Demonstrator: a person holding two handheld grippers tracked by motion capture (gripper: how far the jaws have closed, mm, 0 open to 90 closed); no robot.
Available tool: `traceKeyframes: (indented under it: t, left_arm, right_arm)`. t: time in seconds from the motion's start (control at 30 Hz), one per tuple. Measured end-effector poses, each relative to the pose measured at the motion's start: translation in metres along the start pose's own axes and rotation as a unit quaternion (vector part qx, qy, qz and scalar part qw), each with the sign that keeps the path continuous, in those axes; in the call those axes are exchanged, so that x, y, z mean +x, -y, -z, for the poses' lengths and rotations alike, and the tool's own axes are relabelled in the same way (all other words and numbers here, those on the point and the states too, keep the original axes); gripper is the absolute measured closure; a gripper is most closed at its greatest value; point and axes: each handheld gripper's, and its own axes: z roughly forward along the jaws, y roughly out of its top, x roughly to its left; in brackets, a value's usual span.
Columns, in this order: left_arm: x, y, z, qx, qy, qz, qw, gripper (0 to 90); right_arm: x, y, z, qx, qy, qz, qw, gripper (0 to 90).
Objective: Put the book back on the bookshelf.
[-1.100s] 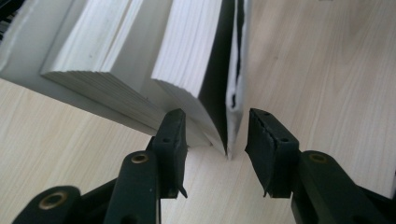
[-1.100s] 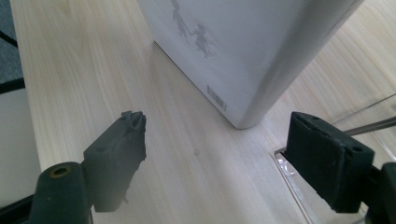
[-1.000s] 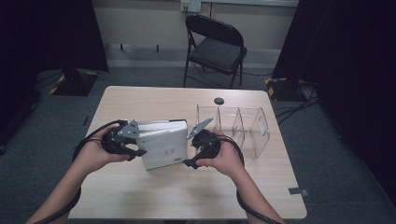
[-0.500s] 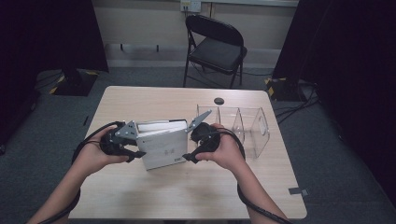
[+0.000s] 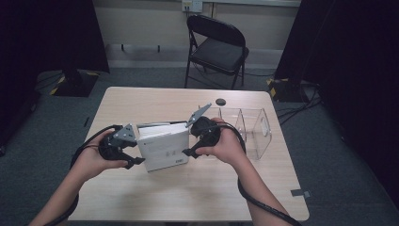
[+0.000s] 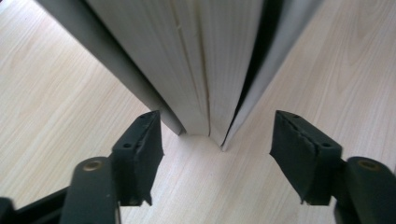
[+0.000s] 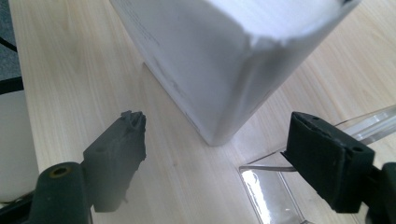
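So the surface (image 5: pixel 141 101) hasn't changed at all, same pale wood top with the clear organizer (image 5: pixel 251 127) sitting on its right side. What has changed is the book (image 5: pixel 162 146). A second ago it was lying more sloped between the two hands, now it's standing upright on its bottom edge about mid-surface, cover facing the person, just left of the organizer.

Right gripper (image 5: pixel 190 151) has come up a bit and sits at the book's right edge. In the right gripper view its fingers (image 7: pixel 327 158) are spread apart with the book's corner (image 7: pixel 219 74) in the gap but not touching either pad, so no grip there, more like a loose guard.

Left gripper (image 5: pixel 129 162) is at the spine end. Its jaws have just been opening, and in the left gripper view the fingers (image 6: pixel 140 154) now stand clear on both sides of the book (image 6: pixel 205 60); its end sits between and just past them, covers slightly fanned, nothing pinched.

My read: the book's been stood up and let go, so it's balancing on its own right now. It looks headed for a slot in the organizer, but that needs a fresh grip first, and with the covers splaying it could tip.
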Motion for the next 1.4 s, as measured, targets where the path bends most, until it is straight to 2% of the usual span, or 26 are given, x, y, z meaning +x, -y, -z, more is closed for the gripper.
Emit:
traceKeyframes:
  t: [0.03,0.17,0.2,0.33,0.37,0.53,0.57,0.7,0.87,1.1,1.3,1.33,1.37,1.4]
  left_arm:
    - [-0.001,0.001,0.000,-0.004,-0.007,0.005,1.0000,30.7]
    - [-0.001,0.003,-0.001,-0.013,-0.005,0.009,0.9999,24.8]
    - [-0.002,0.004,-0.001,-0.015,-0.006,0.012,0.9998,21.0]
    - [-0.001,0.007,-0.002,-0.015,-0.013,0.010,0.9997,19.1]
    - [-0.001,0.008,-0.002,-0.016,-0.012,0.017,0.9997,18.8]
    - [-0.001,0.012,-0.004,-0.018,-0.013,0.021,0.9995,17.5]
    - [0.000,0.013,-0.004,-0.011,-0.015,0.015,0.9997,16.8]
    - [-0.001,0.015,-0.006,-0.012,-0.014,0.019,0.9996,16.6]
    - [-0.002,0.022,-0.010,-0.022,0.000,0.018,0.9996,16.6]
    - [-0.002,0.031,-0.016,-0.006,0.003,0.019,0.9998,16.6]
    - [-0.004,0.041,-0.024,-0.015,0.007,0.027,0.9995,16.5]
    - [-0.006,0.045,-0.028,-0.017,0.010,0.034,0.9992,16.5]
    - [-0.006,0.046,-0.028,-0.015,0.011,0.030,0.9994,16.6]
    - [-0.007,0.049,-0.031,-0.022,0.013,0.037,0.9990,16.5]
  right_arm:
    - [0.000,-0.001,0.000,0.001,0.001,-0.003,1.0000,19.1]
    - [-0.001,-0.005,0.000,0.002,0.002,0.002,1.0000,18.9]
    - [-0.002,-0.008,0.001,0.003,0.002,0.004,1.0000,18.9]
    - [-0.003,-0.013,0.002,0.000,0.003,0.006,1.0000,18.8]
    - [-0.003,-0.014,0.002,0.000,0.004,0.008,1.0000,18.8]
    - [-0.003,-0.020,0.004,0.001,0.004,0.011,0.9999,18.6]
    - [-0.003,-0.020,0.004,0.001,0.003,0.012,0.9999,18.6]
    - [-0.006,-0.022,0.005,0.001,0.005,0.013,0.9999,18.6]
    - [-0.006,-0.028,0.006,0.006,0.005,0.019,0.9998,18.5]
    - [-0.007,-0.033,0.007,0.005,0.006,0.024,0.9997,18.5]
    - [-0.008,-0.038,0.009,0.007,0.005,0.028,0.9996,18.5]
    - [-0.009,-0.040,0.009,0.005,0.005,0.030,0.9995,18.5]
    - [-0.010,-0.041,0.009,0.006,0.004,0.033,0.9994,18.5]
    - [-0.010,-0.042,0.009,0.006,0.006,0.034,0.9994,18.5]
